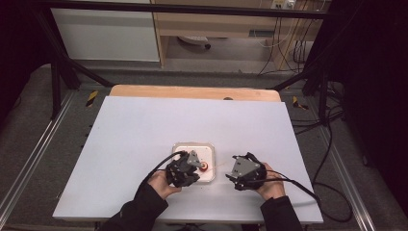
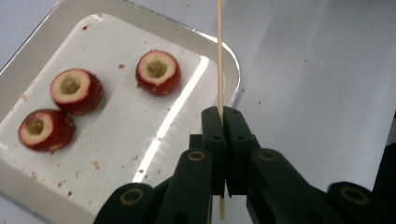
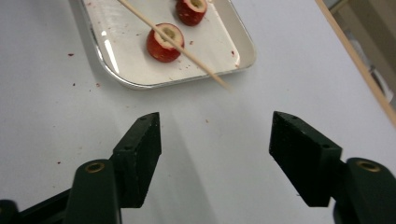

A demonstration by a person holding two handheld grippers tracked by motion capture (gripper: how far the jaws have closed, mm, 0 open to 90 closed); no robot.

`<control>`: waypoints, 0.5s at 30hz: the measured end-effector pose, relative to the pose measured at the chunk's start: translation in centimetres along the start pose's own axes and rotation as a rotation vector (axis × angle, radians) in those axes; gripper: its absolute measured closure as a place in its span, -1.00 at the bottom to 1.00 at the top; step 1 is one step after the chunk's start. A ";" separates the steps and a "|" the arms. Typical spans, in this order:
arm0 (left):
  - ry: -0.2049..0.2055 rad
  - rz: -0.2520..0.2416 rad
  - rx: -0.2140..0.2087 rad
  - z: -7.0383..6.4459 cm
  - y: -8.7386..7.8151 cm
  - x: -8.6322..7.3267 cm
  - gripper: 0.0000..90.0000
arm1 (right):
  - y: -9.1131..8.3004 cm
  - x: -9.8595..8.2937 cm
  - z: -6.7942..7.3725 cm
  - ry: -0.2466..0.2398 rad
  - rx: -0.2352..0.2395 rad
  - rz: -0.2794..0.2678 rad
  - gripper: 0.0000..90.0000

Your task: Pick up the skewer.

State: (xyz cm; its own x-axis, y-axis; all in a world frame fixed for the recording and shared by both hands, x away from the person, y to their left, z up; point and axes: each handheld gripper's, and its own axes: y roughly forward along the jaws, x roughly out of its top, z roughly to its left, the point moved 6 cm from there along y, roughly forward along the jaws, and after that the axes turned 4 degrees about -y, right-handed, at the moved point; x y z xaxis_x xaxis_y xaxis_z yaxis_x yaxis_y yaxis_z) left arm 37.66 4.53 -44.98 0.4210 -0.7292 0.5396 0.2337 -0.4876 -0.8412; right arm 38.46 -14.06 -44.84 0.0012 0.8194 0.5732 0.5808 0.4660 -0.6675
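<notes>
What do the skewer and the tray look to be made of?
The skewer, clamped in the left hand-held gripper, looks like pale bamboo or wood: matt, tan, thin and straight. The tray looks like metal or enamel with a glossy white floor: rolled rim, bright streak of reflected light. The cored red fruit pieces look fresh and moist.

White table top point(image 1: 144, 125) on a wooden bench point(image 1: 192, 92), grey carpet floor point(image 1: 29, 120), black frame bars point(image 1: 192, 8), wooden shelving point(image 1: 216, 24) and trailing cables point(image 1: 288, 43) behind.
</notes>
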 end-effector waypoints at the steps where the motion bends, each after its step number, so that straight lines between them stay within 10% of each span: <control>1: -0.007 -0.010 0.005 0.2 -0.2 -0.3 0.97 | 0.0 -0.3 -0.2 0.033 0.001 -0.007 -0.29; 7: -0.043 -0.086 0.042 1.2 -1.6 -2.3 0.97 | 0.2 -1.6 -0.5 0.248 0.069 0.020 -0.44; 15: -0.115 -0.193 0.061 2.4 -3.0 -5.5 0.97 | 0.7 -1.6 -0.4 0.372 0.086 0.026 -0.66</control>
State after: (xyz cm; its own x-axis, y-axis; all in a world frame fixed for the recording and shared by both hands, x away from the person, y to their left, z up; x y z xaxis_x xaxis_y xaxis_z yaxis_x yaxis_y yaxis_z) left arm 36.73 11.10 -45.51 0.4597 -0.5639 0.6861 0.3705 -0.5803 -0.7252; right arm 39.21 -15.22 -46.01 0.3194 0.6620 0.6780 0.5063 0.4855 -0.7127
